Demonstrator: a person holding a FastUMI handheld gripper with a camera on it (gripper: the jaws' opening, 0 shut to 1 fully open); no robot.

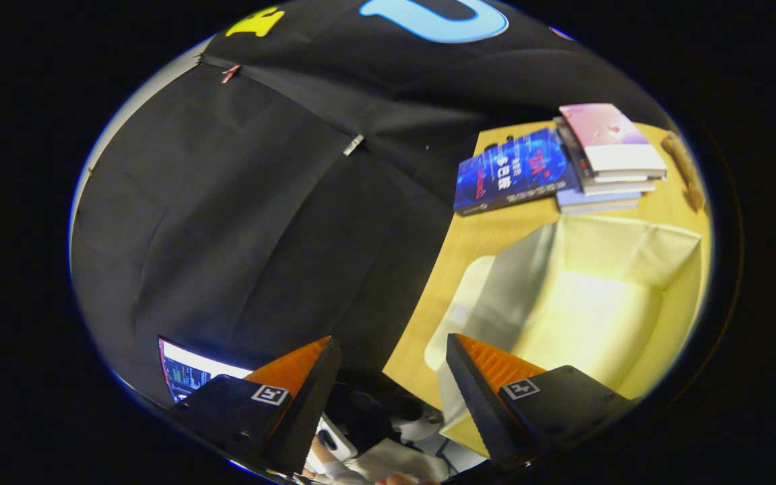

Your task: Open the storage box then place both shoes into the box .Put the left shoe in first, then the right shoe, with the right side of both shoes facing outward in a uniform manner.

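The storage box (597,296) stands open on the wooden table (469,249), its pale fabric inside bare and its front flap hanging down toward the fingers. My gripper (391,353) is tilted and held above the table's left edge, open, with nothing between its fingers. The right finger (479,377) overlaps the box's near corner; the left finger (300,374) hangs over the dark booth cloth. A shoe-like black and white shape (395,421) lies low between the fingers, partly hidden.
Several books (603,162) are stacked at the table's far side beyond the box, with a blue book (512,172) beside them. A lit screen (189,370) shows left of the left finger. Black cloth hangs to the left of the table.
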